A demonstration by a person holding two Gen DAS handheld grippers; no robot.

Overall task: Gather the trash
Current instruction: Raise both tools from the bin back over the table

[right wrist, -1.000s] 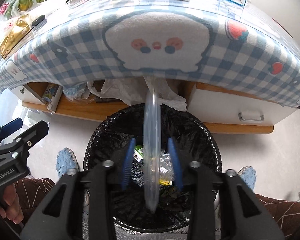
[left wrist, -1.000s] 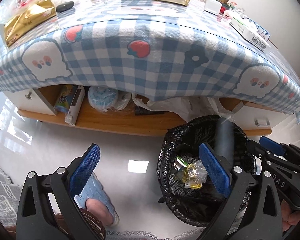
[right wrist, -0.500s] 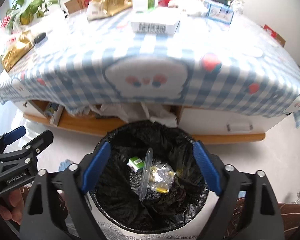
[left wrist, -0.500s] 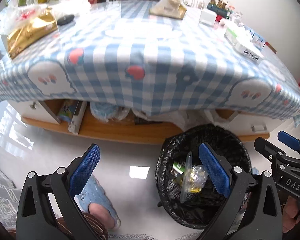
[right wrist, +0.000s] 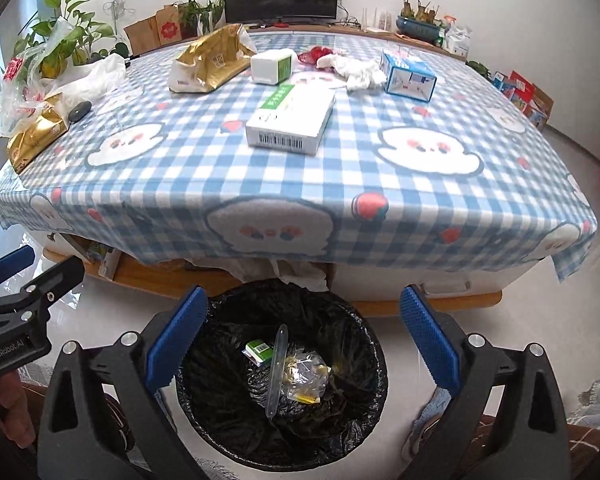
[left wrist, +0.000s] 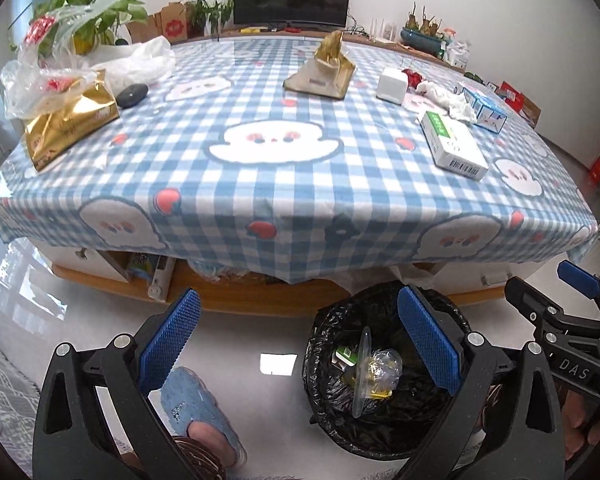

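A black-lined trash bin [right wrist: 220,432] stands on the floor in front of the table; it also shows in the left wrist view [left wrist: 328,412]. Inside lie a clear plastic lid [right wrist: 277,368], a crumpled clear bag [right wrist: 306,376] and a small green-and-white packet [right wrist: 259,350]. My right gripper [right wrist: 302,344] is open and empty above the bin. My left gripper [left wrist: 298,344] is open and empty, left of the bin above the floor. On the table lie a white barcode box [right wrist: 292,118], crumpled white tissue [right wrist: 358,70] and a gold bag [right wrist: 212,60].
The table has a blue checked cloth [right wrist: 340,184]. On it also sit a blue carton [right wrist: 408,76], a white cube box [right wrist: 272,66], a second gold bag [left wrist: 68,120], plastic bags [left wrist: 48,68] and a dark mouse [left wrist: 132,95]. A slippered foot [left wrist: 200,412] is below.
The right gripper opened and let go of the clear lid, which dropped into the bin. Both grippers rose and tilted up, bringing the tabletop into view.
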